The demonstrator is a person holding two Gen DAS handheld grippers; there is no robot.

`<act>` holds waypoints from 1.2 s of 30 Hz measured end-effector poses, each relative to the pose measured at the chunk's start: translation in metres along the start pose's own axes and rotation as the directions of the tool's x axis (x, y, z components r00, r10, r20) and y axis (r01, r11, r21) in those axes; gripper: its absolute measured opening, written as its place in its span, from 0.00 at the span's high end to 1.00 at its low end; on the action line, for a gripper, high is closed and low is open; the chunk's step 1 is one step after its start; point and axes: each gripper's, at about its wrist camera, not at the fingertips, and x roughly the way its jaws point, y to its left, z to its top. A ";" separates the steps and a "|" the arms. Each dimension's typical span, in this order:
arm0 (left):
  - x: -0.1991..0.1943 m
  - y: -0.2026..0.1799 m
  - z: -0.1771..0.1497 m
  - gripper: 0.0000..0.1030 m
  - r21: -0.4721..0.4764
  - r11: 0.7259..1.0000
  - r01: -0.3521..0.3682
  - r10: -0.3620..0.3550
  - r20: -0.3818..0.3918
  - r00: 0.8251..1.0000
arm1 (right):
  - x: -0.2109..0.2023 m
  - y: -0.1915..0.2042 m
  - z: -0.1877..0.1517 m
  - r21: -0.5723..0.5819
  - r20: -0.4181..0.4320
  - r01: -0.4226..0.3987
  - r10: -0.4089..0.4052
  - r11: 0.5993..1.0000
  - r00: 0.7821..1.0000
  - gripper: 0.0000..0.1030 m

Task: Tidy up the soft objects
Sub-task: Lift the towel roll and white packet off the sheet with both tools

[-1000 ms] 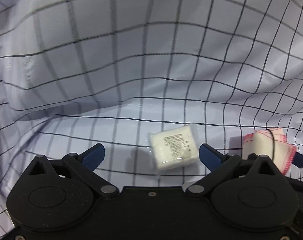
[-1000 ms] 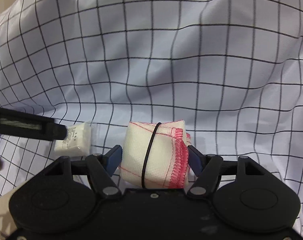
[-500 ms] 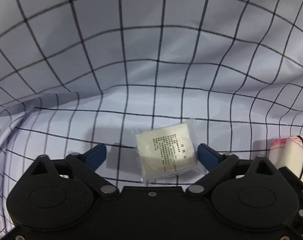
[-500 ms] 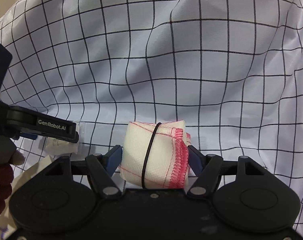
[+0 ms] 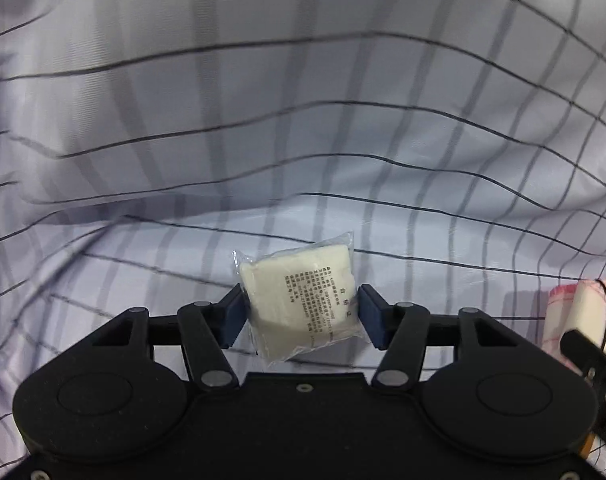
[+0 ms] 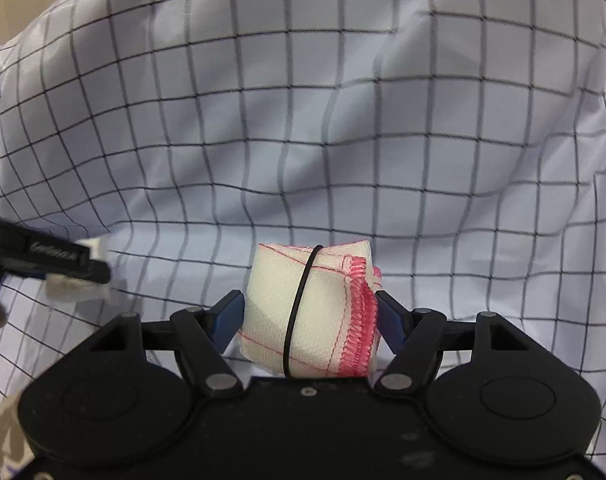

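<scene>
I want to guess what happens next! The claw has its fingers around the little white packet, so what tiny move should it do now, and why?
Probably finish the squeeze, then lift a little. The left gripper is closing, with the white packet between its pads and lying on the checked cloth. The right gripper already holds the banded cloth roll, so it can wait.

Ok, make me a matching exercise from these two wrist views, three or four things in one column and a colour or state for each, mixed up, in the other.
Things:
1. plastic-wrapped pad
2. folded cloth
3. elastic band
4. checked sheet

States:
A. black, looped around the cloth
B. pale with dark grid lines, lying under everything
C. white with printed text, between the left gripper pads as the jaws are closing
D. white with pink stitched edge, clamped in the right gripper

Pairs: 1-C, 2-D, 3-A, 4-B
</scene>
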 end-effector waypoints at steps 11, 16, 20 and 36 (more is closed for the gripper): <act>-0.033 0.089 -0.040 0.46 -0.096 0.994 -0.049 0.052 0.022 0.998 | 0.004 0.085 0.010 -0.136 0.033 -0.064 0.069 0.989 0.997 0.33; -0.045 0.111 -0.055 0.46 -0.126 0.990 -0.061 0.066 0.029 0.997 | 0.005 0.130 0.008 -0.210 0.054 -0.082 0.095 0.974 0.994 0.32; -0.062 0.127 -0.070 0.46 -0.147 0.987 -0.068 0.077 0.050 0.996 | 0.002 0.156 0.006 -0.248 0.048 -0.142 0.158 0.958 0.986 0.33; -0.109 0.144 -0.133 0.46 -0.156 0.982 -0.107 0.124 0.101 0.987 | -0.052 0.240 -0.037 -0.401 -0.010 -0.330 0.356 0.855 0.935 0.32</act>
